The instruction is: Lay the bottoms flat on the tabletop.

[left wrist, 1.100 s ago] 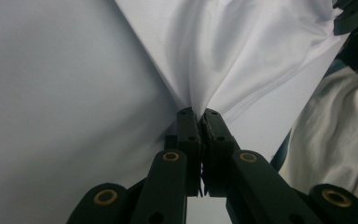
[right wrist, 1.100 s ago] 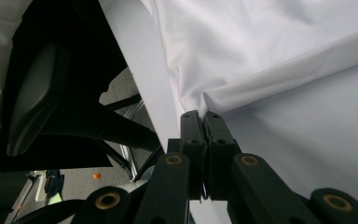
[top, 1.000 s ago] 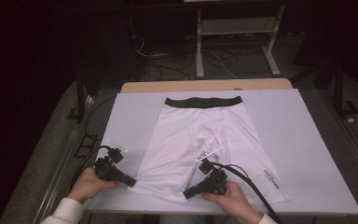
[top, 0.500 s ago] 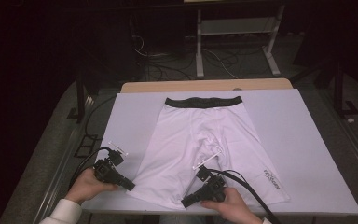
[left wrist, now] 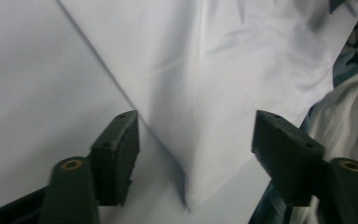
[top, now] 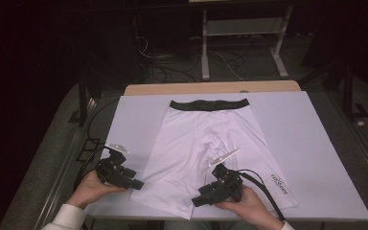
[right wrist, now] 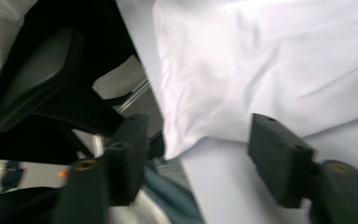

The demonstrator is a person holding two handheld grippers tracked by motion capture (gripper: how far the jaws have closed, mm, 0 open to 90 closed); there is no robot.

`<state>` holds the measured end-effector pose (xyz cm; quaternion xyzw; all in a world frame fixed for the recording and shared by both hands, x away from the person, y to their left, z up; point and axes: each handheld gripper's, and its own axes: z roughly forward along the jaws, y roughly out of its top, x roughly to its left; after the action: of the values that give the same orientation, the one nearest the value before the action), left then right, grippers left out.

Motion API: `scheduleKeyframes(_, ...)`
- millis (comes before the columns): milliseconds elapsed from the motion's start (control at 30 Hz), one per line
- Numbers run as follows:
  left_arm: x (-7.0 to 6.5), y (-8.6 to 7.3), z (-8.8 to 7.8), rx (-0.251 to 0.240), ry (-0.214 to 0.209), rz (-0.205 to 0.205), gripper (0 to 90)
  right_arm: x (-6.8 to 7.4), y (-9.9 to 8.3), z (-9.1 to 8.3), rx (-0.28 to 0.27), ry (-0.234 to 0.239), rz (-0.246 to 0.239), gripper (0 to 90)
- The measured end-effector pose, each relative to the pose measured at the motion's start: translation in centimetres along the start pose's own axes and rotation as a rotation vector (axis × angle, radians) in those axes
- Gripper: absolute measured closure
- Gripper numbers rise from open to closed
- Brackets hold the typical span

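White shorts (top: 201, 139) with a black waistband (top: 209, 103) lie flat on the white table cover (top: 316, 143), legs pointing toward me. My left gripper (top: 136, 184) rests at the outer hem corner of the left leg. Its jaws have just been opening, and the hem corner (left wrist: 191, 186) lies loose between them (left wrist: 196, 140). My right gripper (top: 199, 201) hovers at the same leg's inner hem corner by the table's near edge. Its jaws have just been opening too, and they stand apart (right wrist: 198, 144) around the cloth corner (right wrist: 177, 144) without pressing it.
The right leg carries a small dark logo (top: 278, 183). A strip of bare wood (top: 211, 88) shows at the table's far edge. Behind it stand a metal rack (top: 242, 33) and floor cables (top: 172, 67). Cables trail from both grippers.
Both grippers have gone from shut on the left leg's hem to open, letting the cloth go. The right hand has lifted slightly; the left has stayed put.
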<state>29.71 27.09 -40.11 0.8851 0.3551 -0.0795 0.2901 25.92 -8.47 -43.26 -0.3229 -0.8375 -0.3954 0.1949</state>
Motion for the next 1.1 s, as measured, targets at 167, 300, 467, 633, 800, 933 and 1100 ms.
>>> scheduleKeyframes(167, -0.2, 0.6, 0.2, -0.058, 0.015, 0.004, 14.6, -0.2, 0.3, -1.7, -0.043, -0.098, -0.069, 11.8)
scheduleKeyframes(300, -0.5, 1.3, 0.5, -0.081, 0.048, 0.025, 1.0, -0.3, 0.3, -3.0, -0.074, -0.190, -0.112, 0.0)
scheduleKeyframes(467, -0.8, 2.0, 0.7, -0.117, 0.050, 0.047, 0.0, -1.1, 0.4, -4.8, -0.114, -0.218, -0.117, 0.0)
scheduleKeyframes(633, -1.3, 2.8, 0.9, -0.139, 0.045, 0.067, 0.0, -1.7, 0.2, -6.7, -0.147, -0.243, -0.110, 0.0)
scheduleKeyframes(800, -1.7, 3.3, 0.8, -0.159, 0.048, 0.081, 0.0, -2.3, -0.1, -7.9, -0.165, -0.263, -0.101, 0.0)
scheduleKeyframes(933, -2.0, 3.7, 0.8, -0.183, 0.054, 0.098, 0.0, -2.6, -0.5, -8.7, -0.176, -0.278, -0.100, 0.0)
scheduleKeyframes(1100, -2.3, 4.4, 0.7, -0.210, 0.050, 0.115, 0.0, -3.1, -0.9, -10.0, -0.203, -0.296, -0.090, 0.0)
